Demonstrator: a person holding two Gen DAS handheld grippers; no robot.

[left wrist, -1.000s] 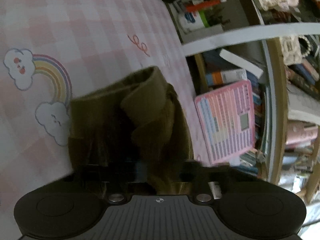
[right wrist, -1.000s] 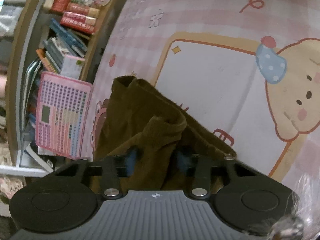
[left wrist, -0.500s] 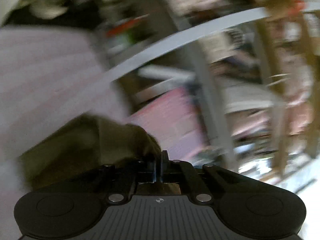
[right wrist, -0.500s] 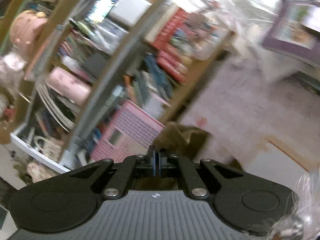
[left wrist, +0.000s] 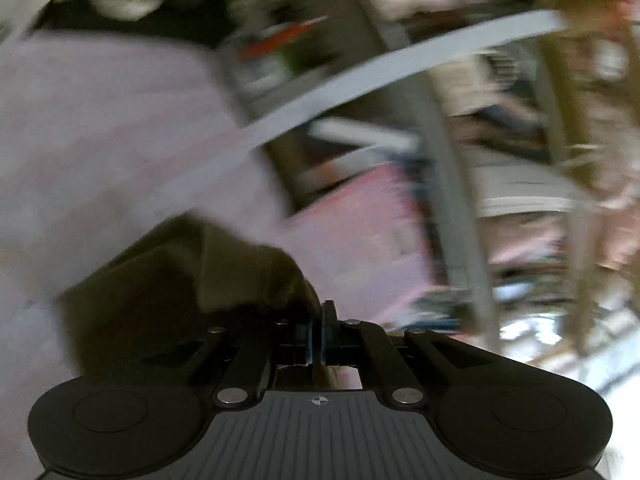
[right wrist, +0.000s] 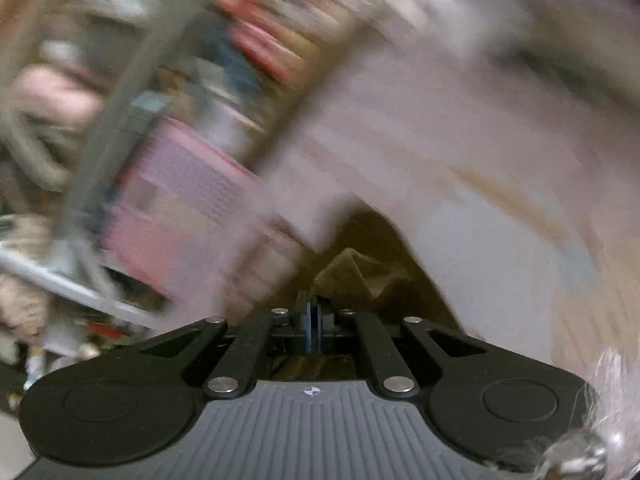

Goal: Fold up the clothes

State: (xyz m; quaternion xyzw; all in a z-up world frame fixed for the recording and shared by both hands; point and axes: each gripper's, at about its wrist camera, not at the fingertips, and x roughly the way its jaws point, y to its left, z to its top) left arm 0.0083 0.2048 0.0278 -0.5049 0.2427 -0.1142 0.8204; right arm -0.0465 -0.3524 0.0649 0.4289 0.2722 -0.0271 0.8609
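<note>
Both tools clamped on brown garment.
Left tool [left wrist: 322, 314], right tool [right wrist: 312, 308] pinching olive-brown garment [left wrist: 180, 280] (frames blurred) above pink mat [left wrist: 100, 128].

Blurred pink mat [left wrist: 100, 128] beside what seems cluttered bookshelves [right wrist: 248, 40].

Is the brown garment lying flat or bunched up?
Bunched up: the brown garment rises in thick folds to the shut left tongs; blur hides the rest.
</note>
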